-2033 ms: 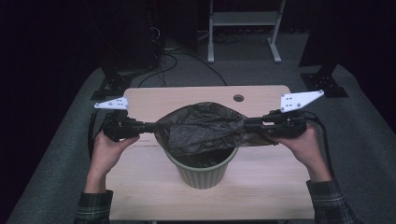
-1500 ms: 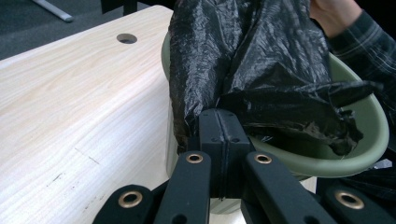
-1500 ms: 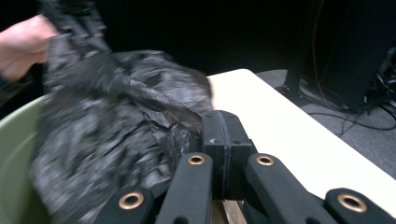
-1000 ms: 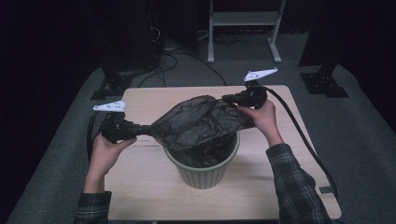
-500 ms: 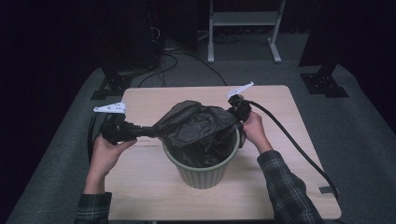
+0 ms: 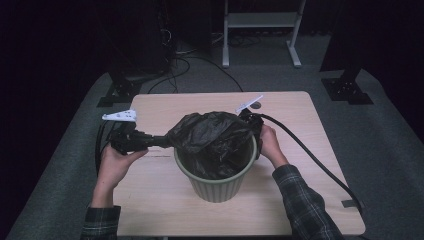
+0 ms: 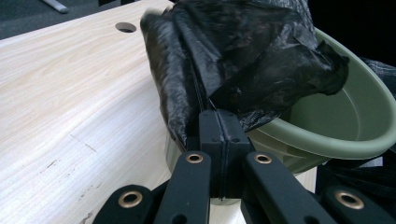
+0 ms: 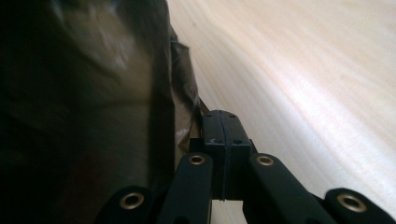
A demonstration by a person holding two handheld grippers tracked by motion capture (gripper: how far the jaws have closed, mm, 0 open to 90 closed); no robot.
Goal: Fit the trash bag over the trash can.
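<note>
Jaws: both pairs are clenched on the film of the crumpled black plastic bin bag point(image 6: 212, 135). The left gripper point(image 6: 161, 141), held level off the left side of the round olive-green plastic bin point(image 6: 215, 182), pinches a fold of the bag's edge, as the left gripper view confirms point(image 7: 219, 123). The bag itself lies bunched over the bin's mouth, partly sagging inside, with its left edge stretched outward beyond the rim. The right gripper point(image 6: 251, 120) sits at the far right of the rim, nipping bag film point(image 8: 184, 109) just above the pale wooden table point(image 6: 320, 165).

Assessment: the bag is very light, limp and slippery; it will crease and may tear if pulled hard. Hold is best taken at the hem, on opposite sides, as now.
</note>
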